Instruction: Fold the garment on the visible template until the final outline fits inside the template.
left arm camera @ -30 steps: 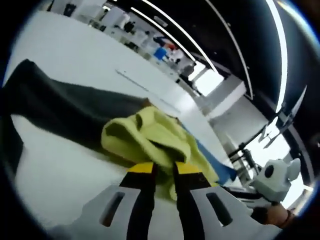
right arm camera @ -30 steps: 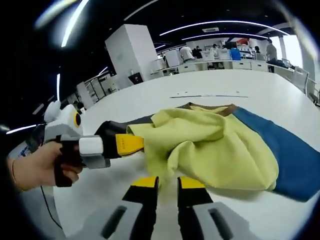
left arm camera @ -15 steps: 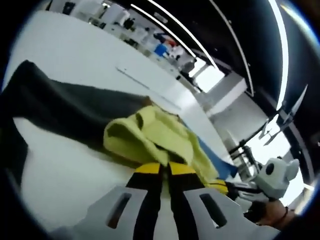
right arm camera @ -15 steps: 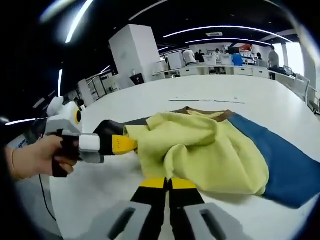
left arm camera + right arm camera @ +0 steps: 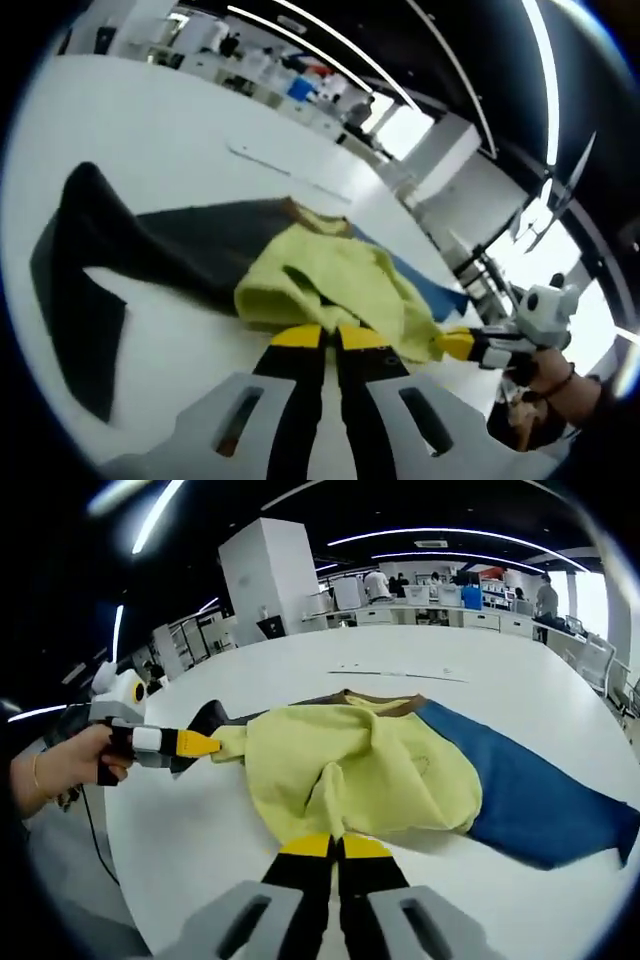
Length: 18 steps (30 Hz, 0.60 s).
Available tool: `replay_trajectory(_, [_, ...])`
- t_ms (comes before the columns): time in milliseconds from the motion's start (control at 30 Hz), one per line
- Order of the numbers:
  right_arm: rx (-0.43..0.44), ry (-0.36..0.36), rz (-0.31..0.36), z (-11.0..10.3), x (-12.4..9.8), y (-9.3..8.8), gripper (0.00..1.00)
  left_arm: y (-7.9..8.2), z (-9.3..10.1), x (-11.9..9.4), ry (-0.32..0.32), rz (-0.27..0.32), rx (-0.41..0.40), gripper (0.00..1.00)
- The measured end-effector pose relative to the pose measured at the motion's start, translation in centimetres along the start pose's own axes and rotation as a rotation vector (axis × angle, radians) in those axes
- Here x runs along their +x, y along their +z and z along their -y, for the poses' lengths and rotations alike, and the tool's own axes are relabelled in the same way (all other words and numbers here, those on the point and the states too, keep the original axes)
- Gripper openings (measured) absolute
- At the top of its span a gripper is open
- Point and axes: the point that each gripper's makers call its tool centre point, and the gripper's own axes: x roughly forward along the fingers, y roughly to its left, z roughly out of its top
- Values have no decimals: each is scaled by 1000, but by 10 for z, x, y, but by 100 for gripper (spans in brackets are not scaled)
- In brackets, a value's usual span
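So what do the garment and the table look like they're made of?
Garment: soft matte fabric, probably knit, in yellow, blue and dark panels; it bunches into rounded folds. Table: smooth white surface, likely laminate, with a faint sheen.

We see the garment [image 5: 370,765] lying on the table [image 5: 480,675], between the left gripper [image 5: 215,744] and right gripper [image 5: 327,846] at its edges.

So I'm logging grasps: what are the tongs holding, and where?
Both tongs, left and right, are shut on the yellow-green garment, each pinching its near bunched hem edge.
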Motion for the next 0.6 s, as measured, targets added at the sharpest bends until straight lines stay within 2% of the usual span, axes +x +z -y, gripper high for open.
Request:
replay_trajectory(167, [-2, -5, 17, 5, -23, 3, 0, 2, 16, -18, -44, -19, 67, 1])
replay_trajectory(267, [-11, -19, 22, 7, -38, 3, 0, 0, 17, -28, -48, -42, 117, 1])
replay_trajectory(367, [-15, -35, 19, 17, -48, 1, 0, -3, 17, -40, -53, -56, 145, 1])
replay_trajectory(467, [-7, -41, 15, 14, -62, -4, 0, -11, 20, -52, -79, -76, 127, 1])
replay_trajectory(600, [5, -70, -19, 20, -78, -14, 0, -21, 25, -69, -99, -115, 131, 1])
